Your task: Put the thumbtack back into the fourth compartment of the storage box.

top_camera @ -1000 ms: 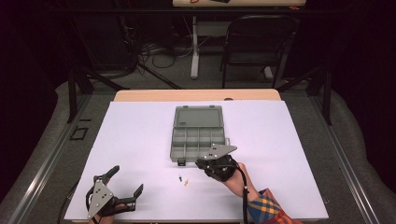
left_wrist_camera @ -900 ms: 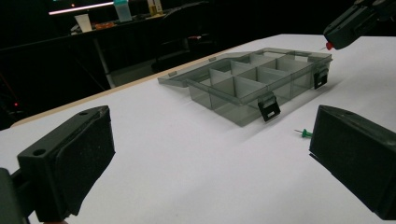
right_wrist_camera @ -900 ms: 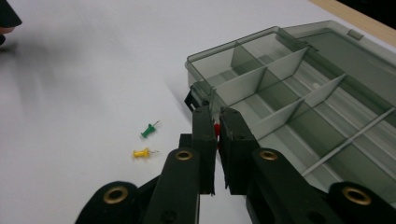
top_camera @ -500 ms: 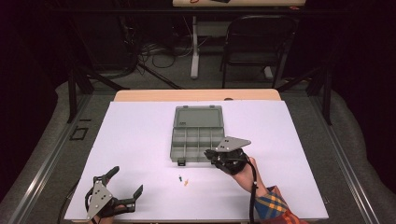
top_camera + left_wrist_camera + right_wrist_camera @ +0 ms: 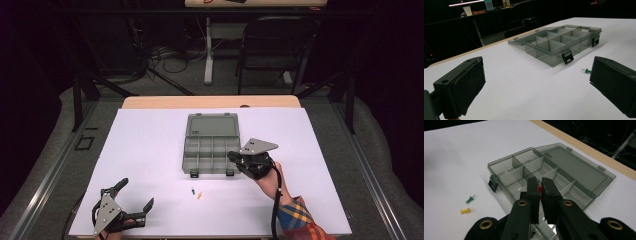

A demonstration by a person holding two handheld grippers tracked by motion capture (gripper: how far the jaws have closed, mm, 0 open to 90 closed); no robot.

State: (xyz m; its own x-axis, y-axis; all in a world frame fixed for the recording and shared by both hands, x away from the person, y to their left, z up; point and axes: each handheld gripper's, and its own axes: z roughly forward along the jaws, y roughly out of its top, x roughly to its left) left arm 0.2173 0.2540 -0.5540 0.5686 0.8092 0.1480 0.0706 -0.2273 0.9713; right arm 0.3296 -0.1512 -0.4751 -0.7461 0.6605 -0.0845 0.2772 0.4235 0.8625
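A dark room with a folding chair and cabling lies behind the white tabletop [image 5: 150, 150], so everything you work on stands out plainly against that sheet.

The smoky grey translucent plastic organiser box [image 5: 210, 150] sits near the middle of the tabletop, a little toward the far edge, its lid laid flat open toward that edge so all its compartments are reachable from your side.

Your right gripper [image 5: 235, 157] hangs over the box's near right corner. Its jaws are pressed nearly together on a small red pushpin [image 5: 540, 191], a tight pinch that suits so tiny a thing. You appear to be carrying it over the compartments to drop it in.

2 more pins wait on the bare sheet between the box and the tabletop's near edge: a small green pushpin [image 5: 470, 199] and, just beside it, a small yellow pushpin [image 5: 466, 210]. They lie apart from the box's latches, so you can pick each up cleanly.

Your left gripper [image 5: 135, 202] rests near the near left corner of the tabletop with its jaws spread wide and nothing between them, aimed toward the box, parked clear of the other hand's path.
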